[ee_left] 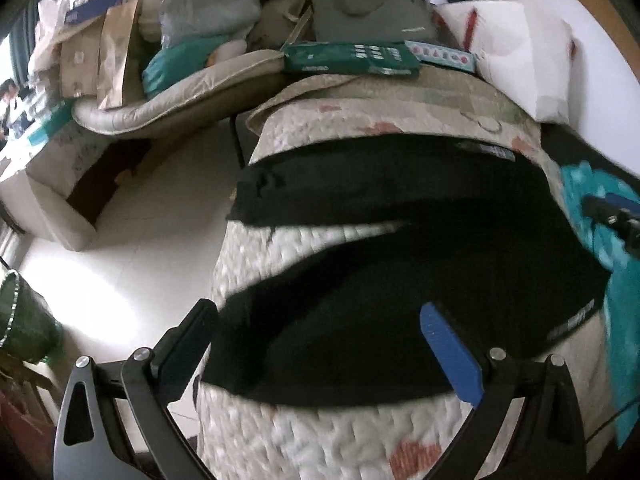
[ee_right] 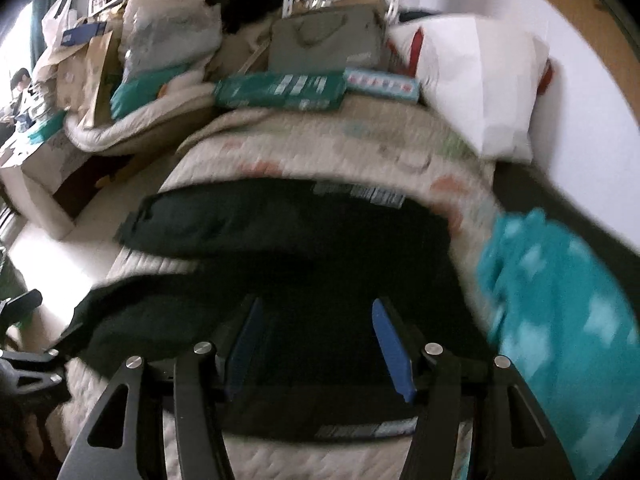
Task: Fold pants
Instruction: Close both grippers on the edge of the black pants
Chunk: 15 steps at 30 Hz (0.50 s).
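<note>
Pants (ee_left: 400, 240) lie splayed on the quilt (ee_left: 320, 440); both grippers (ee_left: 320, 332) (ee_right: 316, 340) spread and empty, a careless grab could bunch one leg

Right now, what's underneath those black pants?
The black pants lie spread on a quilted cover with faded patches, visible between the legs and around them. Whatever the cover itself lies on is hidden.

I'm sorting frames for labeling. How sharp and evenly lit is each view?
Left wrist: quilt smeared, window glare whitens the floor, black pants lose detail. Right wrist: blurrier throughout, teal cloth streaked. Both bend edges, fisheye.
</note>
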Motion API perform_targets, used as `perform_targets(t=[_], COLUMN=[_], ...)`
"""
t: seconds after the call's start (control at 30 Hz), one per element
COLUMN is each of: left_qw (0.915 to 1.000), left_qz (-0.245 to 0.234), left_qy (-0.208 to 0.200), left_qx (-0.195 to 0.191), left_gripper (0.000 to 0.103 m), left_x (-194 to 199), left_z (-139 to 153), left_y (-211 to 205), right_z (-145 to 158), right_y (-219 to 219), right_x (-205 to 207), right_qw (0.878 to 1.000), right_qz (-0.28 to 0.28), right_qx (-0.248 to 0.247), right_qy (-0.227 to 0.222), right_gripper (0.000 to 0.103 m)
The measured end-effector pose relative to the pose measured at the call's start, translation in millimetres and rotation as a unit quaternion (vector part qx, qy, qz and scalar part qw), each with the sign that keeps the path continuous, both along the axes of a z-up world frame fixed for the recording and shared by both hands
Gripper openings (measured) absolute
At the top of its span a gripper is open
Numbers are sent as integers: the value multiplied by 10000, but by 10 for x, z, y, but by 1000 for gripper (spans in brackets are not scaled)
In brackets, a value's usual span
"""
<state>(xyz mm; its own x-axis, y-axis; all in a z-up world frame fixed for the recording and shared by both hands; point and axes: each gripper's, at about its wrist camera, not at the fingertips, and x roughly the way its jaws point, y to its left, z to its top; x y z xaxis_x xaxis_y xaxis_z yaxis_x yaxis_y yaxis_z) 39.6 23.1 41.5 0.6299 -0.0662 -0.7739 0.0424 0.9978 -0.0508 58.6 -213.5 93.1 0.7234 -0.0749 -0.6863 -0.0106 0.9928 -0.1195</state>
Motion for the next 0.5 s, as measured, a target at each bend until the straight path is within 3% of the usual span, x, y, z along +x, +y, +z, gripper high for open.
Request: perform_targets(t=[0.03,0.07,0.1,0.27,0.37,0.5], left_qw=[9999,9998,9995,9996,9998,9982], left_qz=[41,89,143,149,-5,-264], left_qy=[40,73,107,39,115,348], left_qx=[-102,-184,-255,-232,-180,-410], left_gripper=[102,102,102,102,102,102], left_x=[114,233,387,1071,1493,2021], left_z=[25,49,67,49,-67,-315], left_y=[82,155,235,518,587,608], right_z=[50,50,43,19,-87,-299], right_y=[-68,-117,-210,-648,-843,-930], right_x=[144,261,419,966,1390,1914], right_qw=[10000,9997,9989,9981,9961,9922], right_qz=[90,164,200,204,310,502], right_qx=[3,25,71,131,94,113], right_qy=[19,202,415,567,822,1135], right_gripper=[82,90,90,86,78,74])
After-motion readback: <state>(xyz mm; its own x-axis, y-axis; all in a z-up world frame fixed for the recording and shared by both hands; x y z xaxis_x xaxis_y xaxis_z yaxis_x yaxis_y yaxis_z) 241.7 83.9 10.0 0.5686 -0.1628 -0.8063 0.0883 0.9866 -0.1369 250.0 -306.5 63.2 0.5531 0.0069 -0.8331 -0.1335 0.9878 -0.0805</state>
